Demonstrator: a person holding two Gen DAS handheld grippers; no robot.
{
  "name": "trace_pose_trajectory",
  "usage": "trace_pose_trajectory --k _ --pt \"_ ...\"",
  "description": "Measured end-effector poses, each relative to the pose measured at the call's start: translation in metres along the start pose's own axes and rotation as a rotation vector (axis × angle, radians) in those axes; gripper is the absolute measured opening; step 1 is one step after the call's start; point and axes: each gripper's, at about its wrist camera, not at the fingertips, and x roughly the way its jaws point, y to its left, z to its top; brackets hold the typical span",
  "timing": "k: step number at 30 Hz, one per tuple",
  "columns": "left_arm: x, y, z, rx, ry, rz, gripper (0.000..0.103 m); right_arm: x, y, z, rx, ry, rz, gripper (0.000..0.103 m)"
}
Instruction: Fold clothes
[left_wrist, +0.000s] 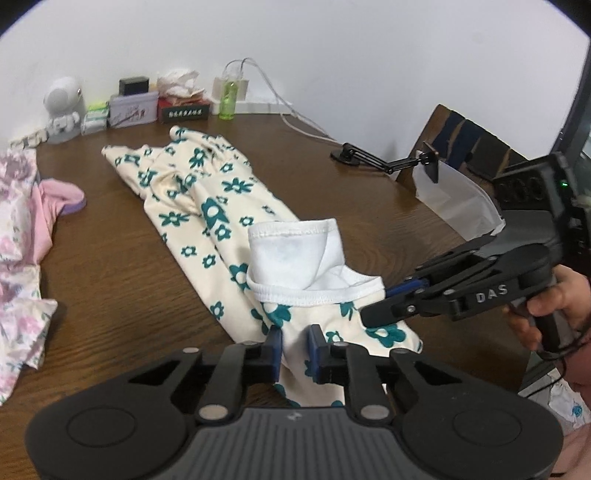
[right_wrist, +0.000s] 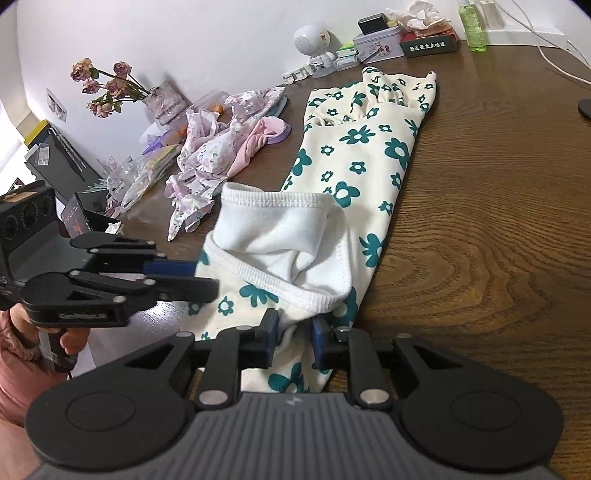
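I've got both grippers, left (left_wrist: 294, 345) & right (right_wrist: 291, 339), clamped on the trousers (left_wrist: 207, 206) at the table's near edge (waistband inside out); next, lift & fold toward the far edge.

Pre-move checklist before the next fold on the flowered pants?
1. Left gripper shut on flowered pants: ok.
2. Right gripper shut on the same near end: ok.
3. Far end lying flat on the table: ok.
4. White lining turned out at the cuffs: not ok.
5. Pink pile apart from the pants: ok.
6. Both layers pinched: cannot tell.
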Motion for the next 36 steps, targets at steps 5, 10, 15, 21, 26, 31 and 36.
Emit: trace_pose_trajectory --k 5,10,15,21,26,31,36 --pt "0.005 0.004 -0.003 -0.036 0.001 -0.003 0.014 0.002 0.001 -0.001 -0.006 -0.003 -0.011 0.020" --pt "-0.015 -0.001 -0.005 -0.015 -0.057 0.019 0.045 -0.007 0.004 -0.002 -0.034 -0.027 -0.029 0.033" --pt "-0.048 -0.017 -0.010 0.063 -0.160 0.072 0.069 -0.038 0.026 -0.008 -0.150 -0.117 -0.069 0.062" --pt "-0.045 -0.042 -0.010 0.203 -0.184 0.112 0.014 -0.042 0.067 -0.016 -0.361 -0.182 -0.116 0.048" --pt "-0.010 -0.047 -0.013 0.264 -0.127 0.184 0.014 -0.006 0.077 -0.013 -0.444 -0.126 -0.167 0.027" --pt "0.011 -0.035 -0.020 0.230 -0.085 0.180 0.014 0.013 0.056 -0.011 -0.376 -0.092 -0.154 0.026" --pt "0.007 -0.037 -0.021 0.239 -0.097 0.187 0.016 0.008 0.043 -0.014 -0.304 -0.114 -0.095 0.028"
